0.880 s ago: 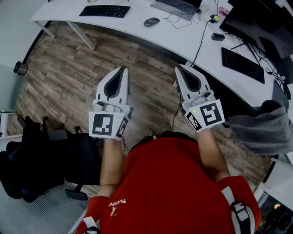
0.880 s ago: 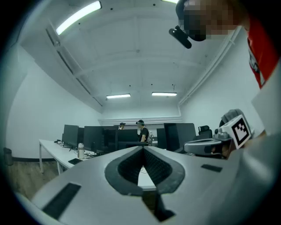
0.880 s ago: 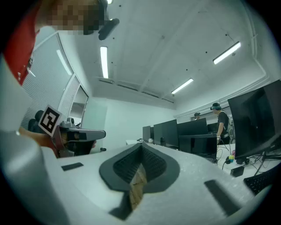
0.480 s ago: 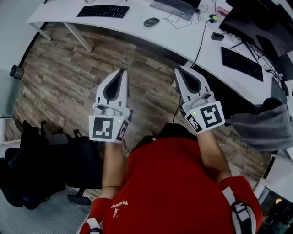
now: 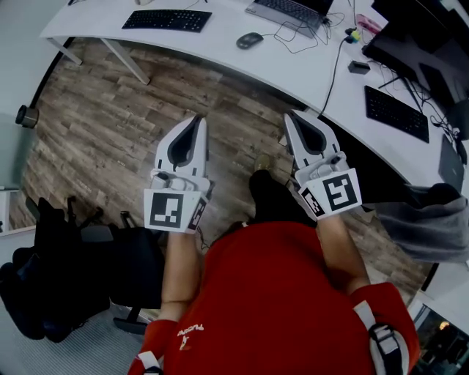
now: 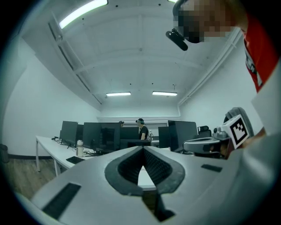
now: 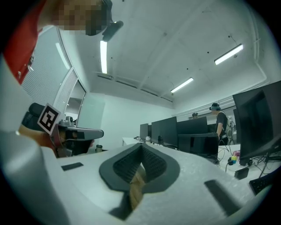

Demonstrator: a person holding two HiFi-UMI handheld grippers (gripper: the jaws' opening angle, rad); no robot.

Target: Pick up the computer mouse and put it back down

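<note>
The dark computer mouse (image 5: 249,40) lies on the white desk (image 5: 212,45) at the far side of the head view, between a keyboard and a laptop. My left gripper (image 5: 197,119) and right gripper (image 5: 292,117) are held side by side over the wooden floor, well short of the desk and pointing level toward it. Both are shut with nothing between the jaws. In the left gripper view the left gripper (image 6: 142,149) has its tips meeting. The right gripper (image 7: 141,147) looks the same in the right gripper view. The mouse shows in neither gripper view.
A black keyboard (image 5: 167,19), a laptop (image 5: 289,10), cables, a second keyboard (image 5: 396,113) and monitors occupy the desk. A black office chair (image 5: 80,256) stands at the left and a grey garment (image 5: 429,220) at the right. A person (image 6: 141,129) stands far off behind monitors.
Both grippers stay shut and keep their pose. A dark shoe has come into view between them, and the desk has shifted slightly in the head view.
</note>
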